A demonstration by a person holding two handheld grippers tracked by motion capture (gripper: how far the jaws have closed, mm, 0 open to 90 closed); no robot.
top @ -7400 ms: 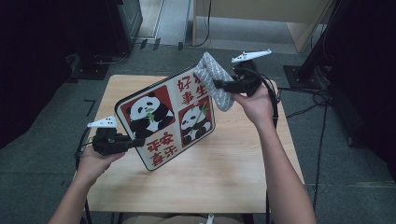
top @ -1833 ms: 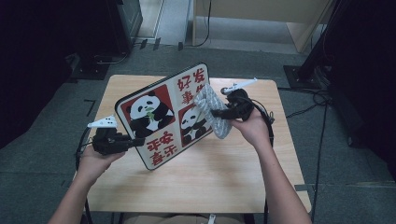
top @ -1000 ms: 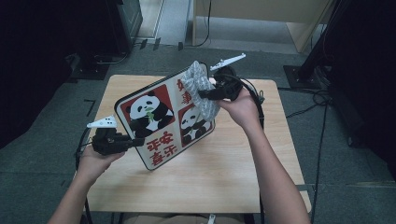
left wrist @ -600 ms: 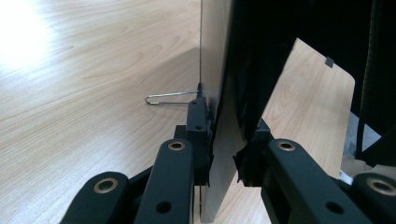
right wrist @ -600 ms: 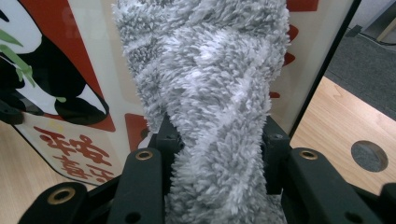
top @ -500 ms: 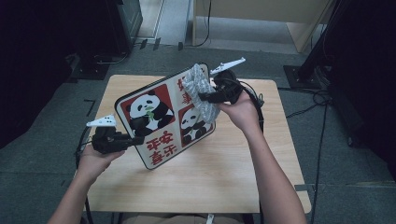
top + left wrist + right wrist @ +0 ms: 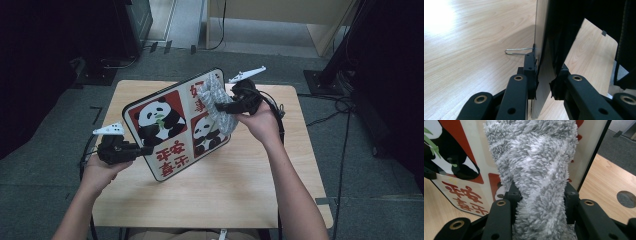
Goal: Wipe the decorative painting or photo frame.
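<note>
Panda board (image 7: pixel 172 125): held tilted above the wooden table (image 7: pixel 240 185), lower corner near the tabletop, printed face up toward the high view.
Left gripper (image 7: pixel 135 150): clamped on the board's lower-left edge; in the left gripper view (image 7: pixel 544 86), pads pressed on both faces of the thin panel.
Right gripper (image 7: pixel 225 106): closed on a grey fluffy cloth (image 7: pixel 217 102); in the right gripper view (image 7: pixel 540 195), cloth (image 7: pixel 536 170) bunched between the jaws and pressed against the board's face (image 7: pixel 461 177).
Cloth position: over the upper-right part of the board, covering part of the red characters and the top of the lower-right panda panel.
Surroundings: dark cabinet (image 7: pixel 135 20) beyond the table at upper left; black stand base (image 7: pixel 325 80) and loose cables (image 7: pixel 345 105) on the grey floor at right.
Obstruction: none on the tabletop around the board.
Count: one board, one cloth, two grippers, two panda pictures, two red-character panels.
Wire loop (image 7: pixel 519 51): thin metal, projecting from the board's edge in the left gripper view; attachment unclear.
Hidden: rear face of the board mostly dark; characters under the cloth unreadable; round grey hole (image 7: pixel 626 198) in the table cut off at the frame edge.
</note>
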